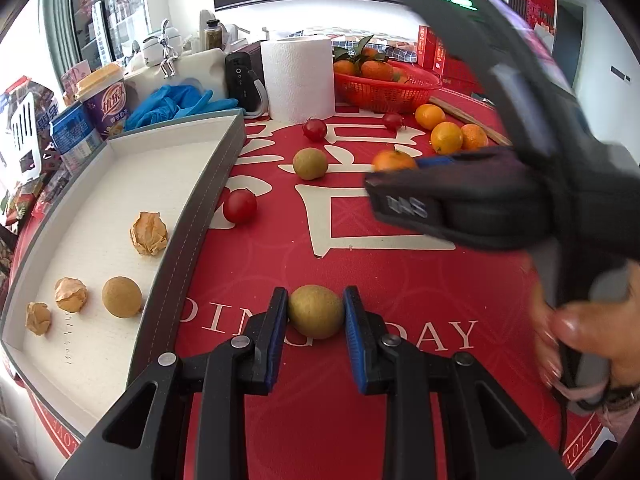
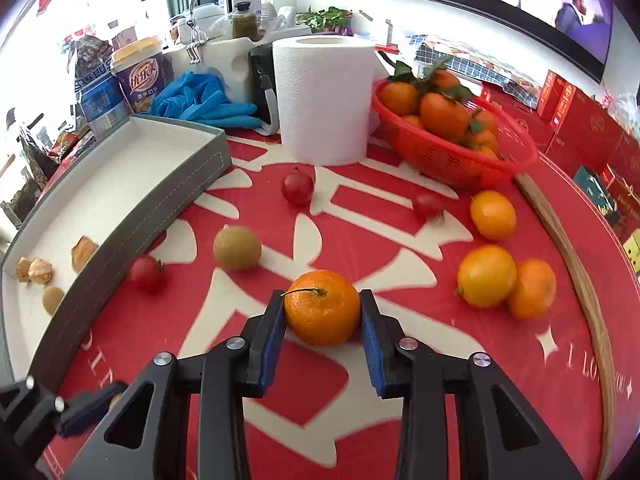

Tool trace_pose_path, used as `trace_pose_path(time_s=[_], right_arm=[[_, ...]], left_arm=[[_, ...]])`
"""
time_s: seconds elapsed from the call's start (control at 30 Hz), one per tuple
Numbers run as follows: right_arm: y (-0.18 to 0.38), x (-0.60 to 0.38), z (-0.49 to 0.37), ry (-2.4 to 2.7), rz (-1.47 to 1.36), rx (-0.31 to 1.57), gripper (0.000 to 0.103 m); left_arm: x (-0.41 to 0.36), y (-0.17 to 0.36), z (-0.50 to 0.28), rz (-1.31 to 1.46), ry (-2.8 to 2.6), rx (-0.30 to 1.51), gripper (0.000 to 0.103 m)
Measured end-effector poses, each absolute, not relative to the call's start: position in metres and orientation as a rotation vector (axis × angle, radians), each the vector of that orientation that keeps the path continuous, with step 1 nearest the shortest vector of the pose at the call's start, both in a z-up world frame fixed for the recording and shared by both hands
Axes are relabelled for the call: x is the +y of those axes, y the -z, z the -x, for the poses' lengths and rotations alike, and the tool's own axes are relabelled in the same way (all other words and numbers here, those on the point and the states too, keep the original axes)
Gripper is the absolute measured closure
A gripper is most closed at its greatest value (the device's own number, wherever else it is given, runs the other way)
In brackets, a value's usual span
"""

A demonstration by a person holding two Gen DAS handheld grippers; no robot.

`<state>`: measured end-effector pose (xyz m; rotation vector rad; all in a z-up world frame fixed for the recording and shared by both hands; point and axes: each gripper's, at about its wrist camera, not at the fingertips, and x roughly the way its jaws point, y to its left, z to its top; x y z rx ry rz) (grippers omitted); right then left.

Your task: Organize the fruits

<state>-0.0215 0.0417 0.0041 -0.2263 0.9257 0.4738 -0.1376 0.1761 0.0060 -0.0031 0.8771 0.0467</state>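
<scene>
- Left tool (image 1: pixel 316 312) grips a longan (image 1: pixel 315 311); right tool (image 2: pixel 322 314) clamps a tangerine (image 2: pixel 322 313).
- Tray (image 1: pixel 192 216) holds one longan and husks; most fruit remains on the tabletop (image 1: pixel 400 280).

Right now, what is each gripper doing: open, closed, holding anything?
Left gripper: closed on a greenish-brown round fruit.
Right gripper: closed on a stemmed orange on the red mat.

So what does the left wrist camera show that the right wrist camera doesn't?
Only the left wrist view shows the left tongs gripping a round greenish-brown fruit, and a hand. Only the right wrist view shows the right tongs closed on a stemmed orange mandarin. Both show the grey tray and red plastic basket.
</scene>
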Motion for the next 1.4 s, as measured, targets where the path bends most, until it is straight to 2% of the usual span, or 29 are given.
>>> trace_pose_path(time_s=[0.47, 0.57, 0.63, 0.73, 0.8, 0.87, 0.97, 1.1, 1.23, 1.4], right_arm=[[-0.007, -0.020, 0.058, -0.355, 0.112, 0.927, 0.066], [-0.006, -0.025, 0.055, -0.308, 0.140, 0.924, 0.066], [-0.006, -0.028, 0.054, -0.303, 0.143, 0.922, 0.066], [-0.006, -0.029, 0.054, -0.306, 0.141, 0.922, 0.066], [-0.006, -0.031, 0.054, -0.313, 0.125, 0.928, 0.057], [-0.003, -0.037, 0.054, -0.310, 0.107, 0.941, 0.019], [-0.004, -0.048, 0.053, -0.307, 0.063, 0.943, 0.018], [-0.002, -0.045, 0.049, -0.278, 0.104, 0.946, 0.018], [0.003, -0.049, 0.041, -0.212, 0.110, 0.981, 0.000], [0.003, -0.050, 0.039, -0.211, 0.111, 0.981, 0.000]], left_arm=[[0.166, -0.007, 0.108, -0.035, -0.031, 0.888, 0.071], [0.165, -0.006, 0.102, -0.060, -0.050, 0.885, 0.061], [0.172, -0.005, 0.098, -0.040, -0.084, 0.891, 0.037], [0.187, -0.003, 0.094, 0.011, -0.086, 0.906, 0.023], [0.188, -0.003, 0.095, 0.008, -0.078, 0.907, 0.021], [0.187, -0.003, 0.096, 0.004, -0.066, 0.910, 0.019], [0.185, -0.001, 0.094, 0.002, -0.062, 0.913, 0.016], [0.180, 0.001, 0.087, 0.010, -0.065, 0.928, 0.006], [0.184, 0.003, 0.084, 0.029, -0.078, 0.943, 0.000], [0.183, 0.003, 0.084, 0.027, -0.073, 0.943, 0.000]])
